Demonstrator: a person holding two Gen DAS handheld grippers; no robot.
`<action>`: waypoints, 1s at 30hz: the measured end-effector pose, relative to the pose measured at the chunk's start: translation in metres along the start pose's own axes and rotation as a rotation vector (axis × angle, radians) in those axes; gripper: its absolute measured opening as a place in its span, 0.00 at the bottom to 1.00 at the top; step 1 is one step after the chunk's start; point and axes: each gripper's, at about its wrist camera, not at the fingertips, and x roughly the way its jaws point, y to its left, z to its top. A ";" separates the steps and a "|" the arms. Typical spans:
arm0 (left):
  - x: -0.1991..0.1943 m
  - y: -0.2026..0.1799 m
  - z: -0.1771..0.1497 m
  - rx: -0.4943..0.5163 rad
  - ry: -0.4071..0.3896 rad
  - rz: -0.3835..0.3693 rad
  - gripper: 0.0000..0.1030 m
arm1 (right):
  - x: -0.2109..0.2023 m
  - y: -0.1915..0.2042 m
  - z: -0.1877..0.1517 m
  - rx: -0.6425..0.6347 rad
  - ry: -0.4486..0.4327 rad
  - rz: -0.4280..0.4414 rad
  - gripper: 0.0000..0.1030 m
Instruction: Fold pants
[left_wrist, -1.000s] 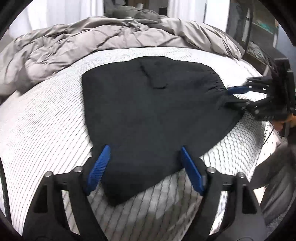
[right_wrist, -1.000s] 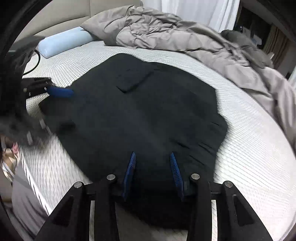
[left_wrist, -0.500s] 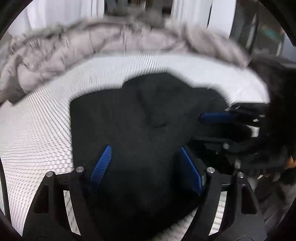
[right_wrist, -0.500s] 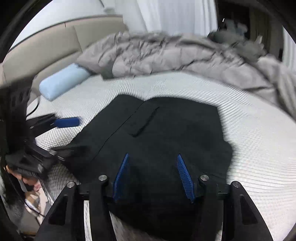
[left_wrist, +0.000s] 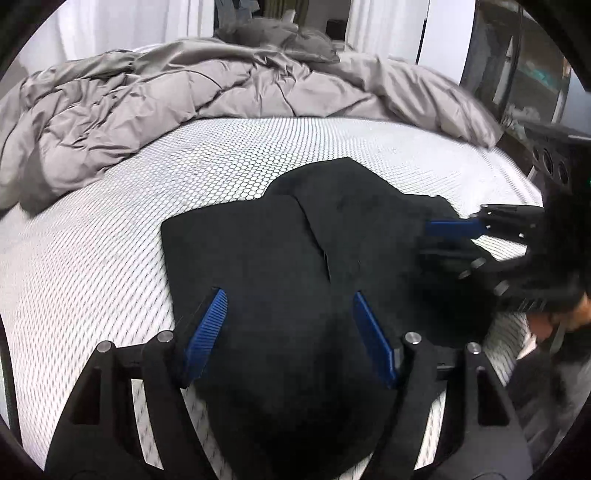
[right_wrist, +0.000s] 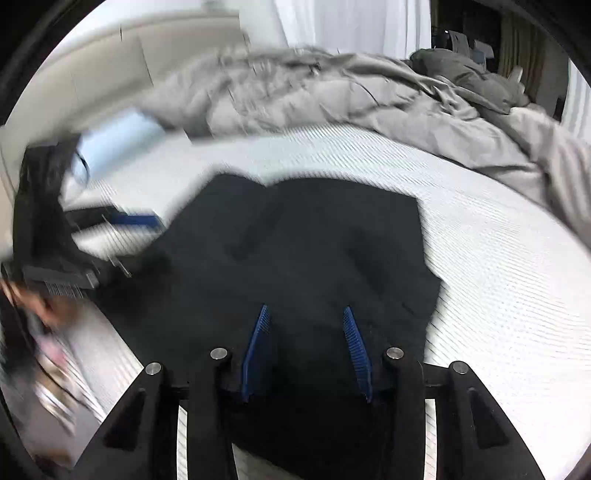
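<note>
The pants (left_wrist: 288, 266), black and bunched into a broad heap, lie on the white patterned mattress (left_wrist: 92, 266) near its front edge, with a pocket seam showing across the middle. The left gripper (left_wrist: 290, 332) sits over the near end of the cloth, and the dark fabric fills the gap between its 2 blue pads; its jaws have just been closing a little, but whether the pads press on the cloth cannot be told. The right gripper (right_wrist: 306, 347) stands over the other near corner of the pants, its jaws narrower and also just closing, cloth between them, grip equally unclear. A rumpled grey duvet (left_wrist: 166, 99) lies along the far edge of the mattress, and a pale blue pillow (right_wrist: 118, 136) rests by the headboard (right_wrist: 110, 66).
</note>
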 end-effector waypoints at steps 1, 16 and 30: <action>0.016 0.000 0.005 -0.003 0.042 0.001 0.66 | 0.008 0.003 0.005 0.006 -0.002 -0.003 0.43; 0.003 0.030 -0.009 -0.059 0.058 0.010 0.47 | 0.029 -0.018 -0.003 -0.018 0.116 -0.134 0.37; 0.052 0.050 0.023 -0.037 0.107 0.067 0.48 | 0.093 -0.001 0.033 0.049 0.162 -0.033 0.38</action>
